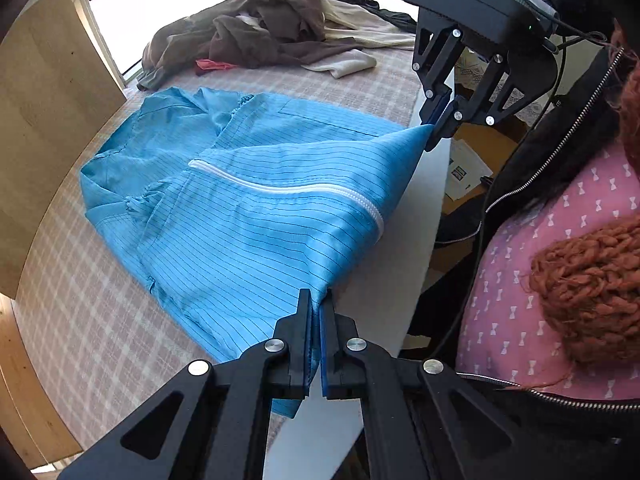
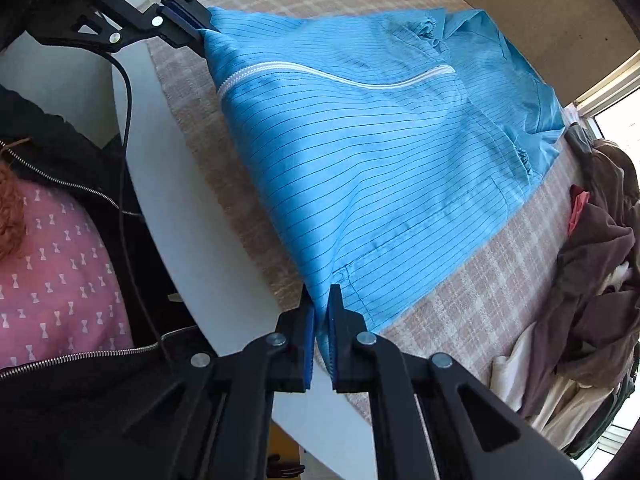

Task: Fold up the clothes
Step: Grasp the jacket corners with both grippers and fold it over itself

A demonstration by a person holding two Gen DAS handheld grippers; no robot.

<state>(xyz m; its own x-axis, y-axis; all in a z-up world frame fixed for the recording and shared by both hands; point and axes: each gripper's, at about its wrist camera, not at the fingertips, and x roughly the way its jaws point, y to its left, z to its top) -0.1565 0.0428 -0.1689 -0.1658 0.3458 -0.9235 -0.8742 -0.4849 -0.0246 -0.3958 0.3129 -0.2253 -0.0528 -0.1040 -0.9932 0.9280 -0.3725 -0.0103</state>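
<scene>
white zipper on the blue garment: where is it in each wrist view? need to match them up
Left wrist: the zipper runs across the middle of the garment, bending down at its right end.
Right wrist: the zipper lies in the upper centre, bending down at its left end.
Shared landmark: the clothes pile, top centre in the left view, at the right edge in the right view.

Bright daylight enters through a window beyond the far edge of the tabletop, where glare burns it to white. Shadows are soft and faint. Focus is sharp throughout; fisheye distortion bows straight lines, and the corners vignette to black.
</scene>
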